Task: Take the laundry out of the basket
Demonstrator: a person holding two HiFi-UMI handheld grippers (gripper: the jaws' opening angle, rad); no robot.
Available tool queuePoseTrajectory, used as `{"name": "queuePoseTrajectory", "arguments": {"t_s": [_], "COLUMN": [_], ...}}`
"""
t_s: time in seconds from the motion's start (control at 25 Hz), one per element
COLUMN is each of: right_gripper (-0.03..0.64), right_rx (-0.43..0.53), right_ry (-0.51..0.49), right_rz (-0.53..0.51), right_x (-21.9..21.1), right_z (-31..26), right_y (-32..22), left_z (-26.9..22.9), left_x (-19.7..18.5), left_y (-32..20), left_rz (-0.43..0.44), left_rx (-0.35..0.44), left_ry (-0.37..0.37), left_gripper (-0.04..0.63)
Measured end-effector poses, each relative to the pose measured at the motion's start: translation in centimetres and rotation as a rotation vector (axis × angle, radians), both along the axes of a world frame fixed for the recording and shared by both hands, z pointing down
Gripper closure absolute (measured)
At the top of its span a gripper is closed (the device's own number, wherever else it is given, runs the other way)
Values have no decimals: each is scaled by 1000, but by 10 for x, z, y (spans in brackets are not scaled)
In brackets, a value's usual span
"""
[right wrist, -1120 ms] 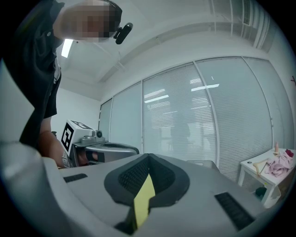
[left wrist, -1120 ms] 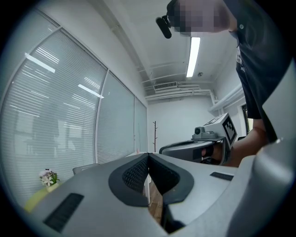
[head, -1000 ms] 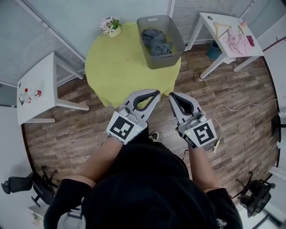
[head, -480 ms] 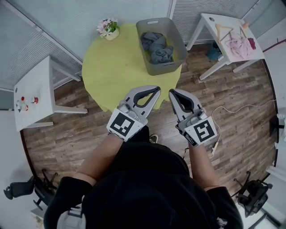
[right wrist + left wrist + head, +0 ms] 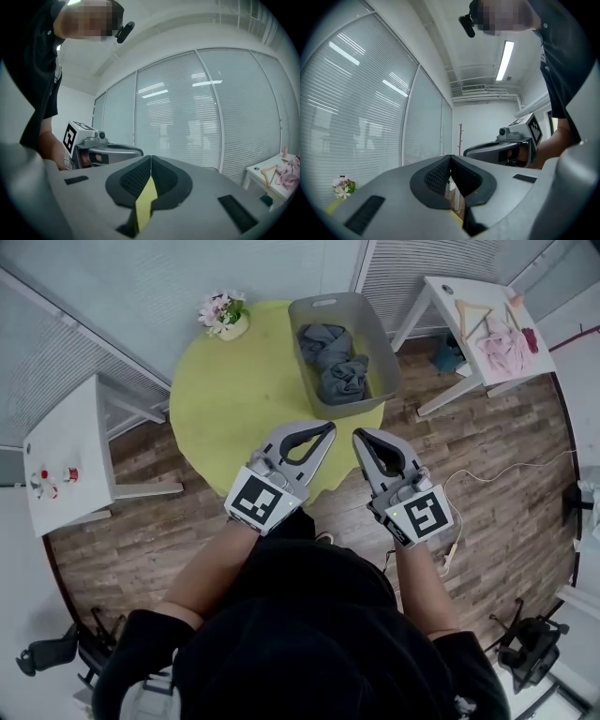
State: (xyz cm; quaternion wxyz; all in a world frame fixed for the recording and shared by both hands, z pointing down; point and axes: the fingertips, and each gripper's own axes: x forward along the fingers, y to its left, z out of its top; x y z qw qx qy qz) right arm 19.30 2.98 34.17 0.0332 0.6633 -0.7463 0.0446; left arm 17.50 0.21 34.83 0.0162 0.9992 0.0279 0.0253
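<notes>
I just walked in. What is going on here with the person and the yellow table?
A person holds one tool in each hand, the left claw and the right claw, side by side at the near edge of the round yellow table. Both claws are shut and hold nothing. The grey basket sits at the table's far right with the laundry inside it, not yet touched. A pot of flowers stands at the table's far left.

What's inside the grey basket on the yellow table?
Crumpled grey-blue clothes lie piled in the basket. They cover much of its bottom, so anything lying underneath them cannot be seen.
</notes>
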Motion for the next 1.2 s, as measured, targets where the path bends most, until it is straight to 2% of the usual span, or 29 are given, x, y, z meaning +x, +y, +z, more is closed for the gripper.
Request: {"name": "queuePoseTrajectory", "arguments": {"t_s": [0.12, 0.48, 0.6, 0.8, 1.2], "right_gripper": [594, 594, 594, 594, 593], "right_rx": [-10, -59, -70, -65, -129], "right_ry": [-2, -7, -5, 1, -11], "right_rz": [12, 63, 62, 67, 85], "right_x": [6, 20, 23, 37, 91], "right_z": [3, 13, 15, 15, 39], "right_y": [-19, -54, -64, -79, -115], "left_z": [4, 11, 12, 17, 22], "left_x": [5, 19, 22, 32, 65], "left_y": [-19, -57, -69, -83, -119], "left_rz": [16, 44, 34, 21, -54], "left_rx": [16, -4, -26, -20, 27], "left_ry": [-25, -20, -4, -6, -22], "left_gripper": [589, 589, 588, 589, 589]}}
